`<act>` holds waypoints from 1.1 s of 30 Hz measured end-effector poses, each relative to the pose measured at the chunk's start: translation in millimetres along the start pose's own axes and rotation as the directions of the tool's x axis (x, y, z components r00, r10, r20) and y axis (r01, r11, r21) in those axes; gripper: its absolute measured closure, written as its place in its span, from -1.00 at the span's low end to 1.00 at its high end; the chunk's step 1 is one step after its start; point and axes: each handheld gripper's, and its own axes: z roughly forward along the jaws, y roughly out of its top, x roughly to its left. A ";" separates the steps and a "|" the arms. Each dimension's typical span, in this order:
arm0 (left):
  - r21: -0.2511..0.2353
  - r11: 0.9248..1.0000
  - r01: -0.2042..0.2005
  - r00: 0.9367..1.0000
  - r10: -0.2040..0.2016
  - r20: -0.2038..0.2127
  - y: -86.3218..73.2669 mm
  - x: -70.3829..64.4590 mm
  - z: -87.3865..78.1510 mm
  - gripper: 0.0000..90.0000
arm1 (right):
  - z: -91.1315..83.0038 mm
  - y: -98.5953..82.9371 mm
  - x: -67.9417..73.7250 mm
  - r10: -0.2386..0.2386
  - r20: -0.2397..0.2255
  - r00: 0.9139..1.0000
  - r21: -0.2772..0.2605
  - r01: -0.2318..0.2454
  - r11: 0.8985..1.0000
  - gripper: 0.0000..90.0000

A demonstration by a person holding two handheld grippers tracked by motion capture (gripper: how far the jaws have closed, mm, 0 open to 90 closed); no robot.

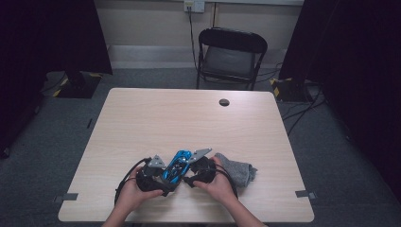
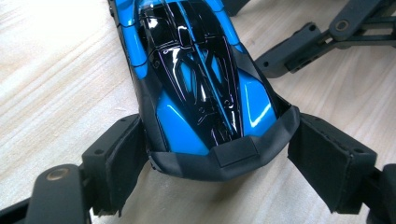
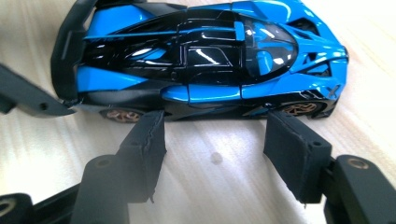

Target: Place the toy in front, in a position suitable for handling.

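Between open jaws, glossy blue-black toy car (image 2: 201,79)

A toy car (image 2: 201,79) in glossy blue and black plastic lies on a pale, matt wood-grain bench (image 1: 189,118). Beside it, a grey cloth (image 1: 239,171) looks soft and nubbly. The tongs' pads (image 3: 144,144) are matt black.

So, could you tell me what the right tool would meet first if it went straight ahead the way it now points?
Most likely the side of the blue and black toy car: the right tool is open, facing the car's flank between the wheels, with bare table in between.
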 end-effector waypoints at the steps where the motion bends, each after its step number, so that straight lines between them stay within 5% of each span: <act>1: -0.001 1.000 0.001 1.000 -0.001 -0.004 0.3 -0.3 0.3 -0.56 | 0.1 0.5 -0.5 -0.008 0.005 1.000 0.005 0.008 1.000 -0.14; 11: -0.002 1.000 -0.008 1.000 0.008 -0.003 7.0 -7.9 4.7 -0.56 | -2.2 0.8 -17.4 0.024 0.053 0.998 0.025 -0.025 0.999 -0.14; 20: 0.006 0.999 -0.033 0.999 0.032 0.019 10.5 -17.4 7.9 -0.50 | -18.2 -6.5 -16.3 0.013 0.086 0.996 0.019 -0.014 1.000 -0.14; 28: 0.005 0.998 -0.059 0.997 0.059 0.048 17.7 -28.8 17.6 -0.49 | -42.5 2.1 -20.2 0.070 0.093 0.993 -0.065 -0.064 0.996 -0.27; 33: -0.009 0.998 -0.063 0.996 0.063 0.062 22.1 -33.4 24.1 -0.50 | -41.7 11.2 -17.0 0.085 0.087 0.993 -0.089 -0.077 0.993 -0.34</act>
